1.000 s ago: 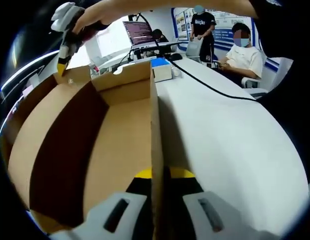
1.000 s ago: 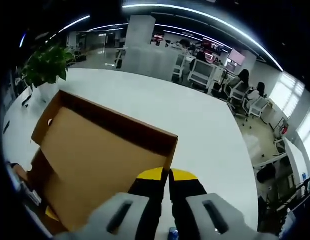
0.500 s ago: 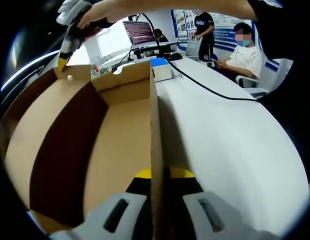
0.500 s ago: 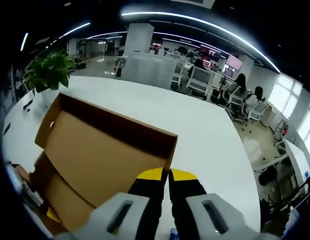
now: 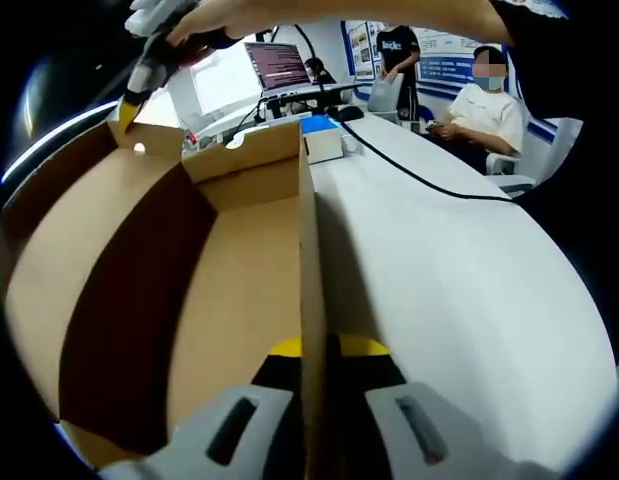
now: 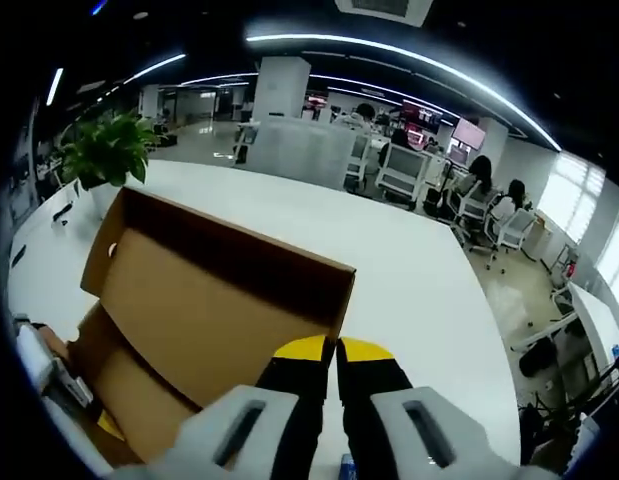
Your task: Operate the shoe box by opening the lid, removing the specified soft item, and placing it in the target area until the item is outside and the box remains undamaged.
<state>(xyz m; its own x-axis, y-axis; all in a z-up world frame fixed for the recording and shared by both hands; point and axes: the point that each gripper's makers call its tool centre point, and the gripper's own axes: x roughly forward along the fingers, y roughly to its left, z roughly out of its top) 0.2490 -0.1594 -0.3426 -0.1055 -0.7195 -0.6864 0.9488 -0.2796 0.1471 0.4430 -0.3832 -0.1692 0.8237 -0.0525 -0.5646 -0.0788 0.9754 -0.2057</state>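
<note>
The brown cardboard shoe box (image 5: 244,290) lies open on the white table. My left gripper (image 5: 326,348) is shut on the box's right side wall (image 5: 309,240), which runs up between its jaws. At the upper left of the left gripper view, my right gripper (image 5: 127,112), held by a hand, pinches the far corner of the raised lid (image 5: 59,230). In the right gripper view, the right gripper (image 6: 336,348) is shut on the edge of the lid (image 6: 209,295). The box floor looks bare and half in shadow. A small yellow patch (image 5: 84,440) sits in its near left corner, and I cannot tell what it is.
The white table (image 5: 459,290) stretches to the right, crossed by a black cable (image 5: 409,165). A small blue and white box (image 5: 322,140) and a laptop (image 5: 281,68) stand behind the shoe box. People sit and stand at the back right. A potted plant (image 6: 104,150) stands at the table's far corner.
The right gripper has lifted the lid corner higher, so the lid stands more upright. The left gripper keeps its hold on the side wall.
</note>
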